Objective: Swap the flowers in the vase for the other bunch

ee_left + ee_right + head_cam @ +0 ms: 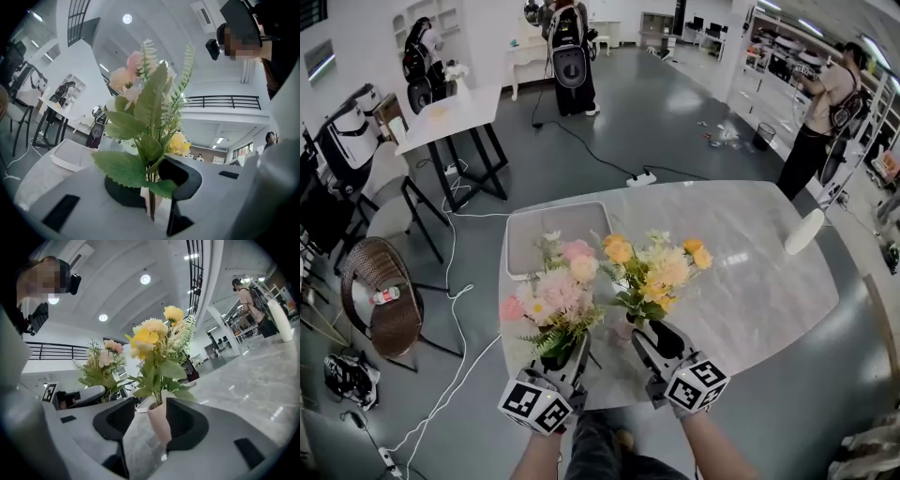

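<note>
A pink bunch of flowers is held above the near edge of the marble table. My left gripper is shut on its stems; in the left gripper view the stems sit pinched between the jaws and the leaves rise above them. Right of it a yellow bunch stands in a small pinkish vase. My right gripper is open, a jaw on each side of the vase, which stands close against the right jaw. The pink bunch shows to its left.
A white tray lies on the table behind the flowers. A white oblong object rests at the table's right edge. A wicker chair and floor cables are to the left; people stand far back.
</note>
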Demonstrator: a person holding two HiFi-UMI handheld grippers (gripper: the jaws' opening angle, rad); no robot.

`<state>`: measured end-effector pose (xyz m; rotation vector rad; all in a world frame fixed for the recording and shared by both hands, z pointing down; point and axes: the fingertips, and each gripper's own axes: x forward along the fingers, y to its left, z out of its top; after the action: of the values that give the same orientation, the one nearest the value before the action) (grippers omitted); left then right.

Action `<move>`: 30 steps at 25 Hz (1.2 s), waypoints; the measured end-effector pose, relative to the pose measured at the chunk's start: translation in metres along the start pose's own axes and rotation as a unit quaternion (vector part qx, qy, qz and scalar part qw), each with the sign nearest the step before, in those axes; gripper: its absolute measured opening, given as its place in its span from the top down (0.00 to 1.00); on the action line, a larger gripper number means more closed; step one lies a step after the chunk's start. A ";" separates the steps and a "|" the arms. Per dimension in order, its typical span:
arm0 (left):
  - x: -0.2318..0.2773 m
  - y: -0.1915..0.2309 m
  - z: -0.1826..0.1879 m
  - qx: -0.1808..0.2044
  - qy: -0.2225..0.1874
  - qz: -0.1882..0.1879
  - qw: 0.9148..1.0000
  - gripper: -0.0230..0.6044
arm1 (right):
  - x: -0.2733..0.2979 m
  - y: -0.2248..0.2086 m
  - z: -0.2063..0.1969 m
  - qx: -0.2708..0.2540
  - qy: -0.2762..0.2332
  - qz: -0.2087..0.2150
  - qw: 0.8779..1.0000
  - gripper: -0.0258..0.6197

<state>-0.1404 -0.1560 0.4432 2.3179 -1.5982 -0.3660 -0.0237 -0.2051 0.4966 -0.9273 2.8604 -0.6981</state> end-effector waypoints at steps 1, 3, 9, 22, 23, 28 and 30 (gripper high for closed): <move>0.004 0.001 -0.001 0.002 0.002 -0.002 1.000 0.82 | 0.003 -0.002 0.002 0.000 -0.003 -0.001 1.000 0.65; 0.011 0.004 -0.004 0.004 0.005 -0.005 1.000 0.82 | 0.009 -0.005 0.006 0.002 -0.009 0.000 1.000 0.65; 0.025 0.008 -0.007 -0.001 0.008 -0.012 1.000 0.82 | 0.022 -0.008 0.009 0.011 -0.021 0.015 1.000 0.65; 0.027 0.017 -0.004 -0.010 0.013 -0.018 1.000 0.82 | 0.037 0.002 0.017 -0.077 -0.015 0.013 0.997 0.72; 0.027 0.017 -0.004 -0.012 0.013 -0.018 1.000 0.82 | 0.037 0.002 0.018 -0.080 -0.015 0.013 0.997 0.75; 0.026 0.020 -0.008 -0.013 0.014 -0.016 1.000 0.82 | 0.038 -0.003 0.018 -0.075 -0.020 0.012 0.997 0.83; 0.026 0.021 -0.009 -0.011 0.014 -0.016 1.000 0.82 | 0.038 -0.003 0.019 -0.074 -0.026 0.012 0.997 0.84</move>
<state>-0.1460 -0.1861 0.4585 2.3244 -1.5364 -0.3545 -0.0494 -0.2364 0.4845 -0.9121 2.9038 -0.4577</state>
